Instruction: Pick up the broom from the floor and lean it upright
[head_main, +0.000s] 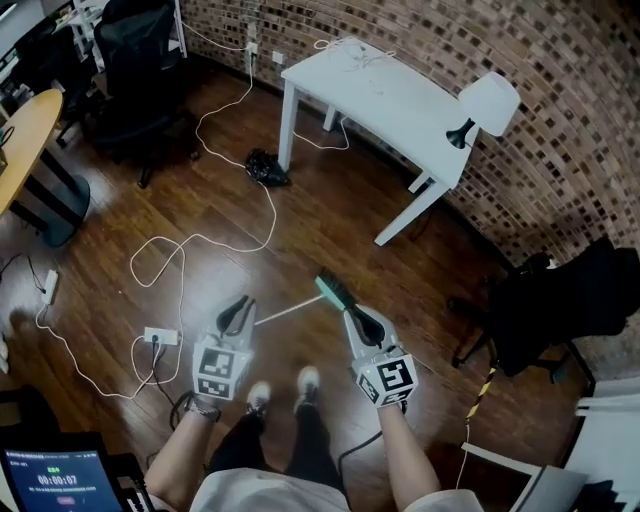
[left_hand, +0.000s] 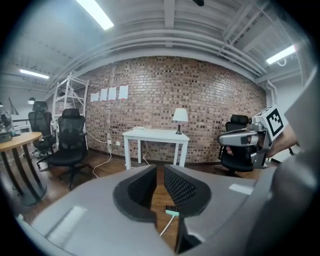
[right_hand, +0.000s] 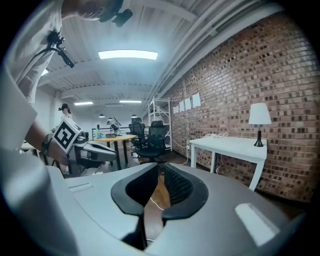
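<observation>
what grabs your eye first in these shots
A teal-headed broom lies on the dark wooden floor between the left gripper and the right gripper. Beyond it a white table with a white lamp stands by the brick wall, and a white cable loops across the floor.

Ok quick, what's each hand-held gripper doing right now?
Left hand-held gripper: open, holding nothing.
Right hand-held gripper: open a little, holding nothing.

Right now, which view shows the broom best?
Head view: the broom lies on the floor, green head and pale handle both showing. Left gripper view catches only a small piece between its jaws. Right gripper view shows just a thin pale line I can't identify.
</observation>
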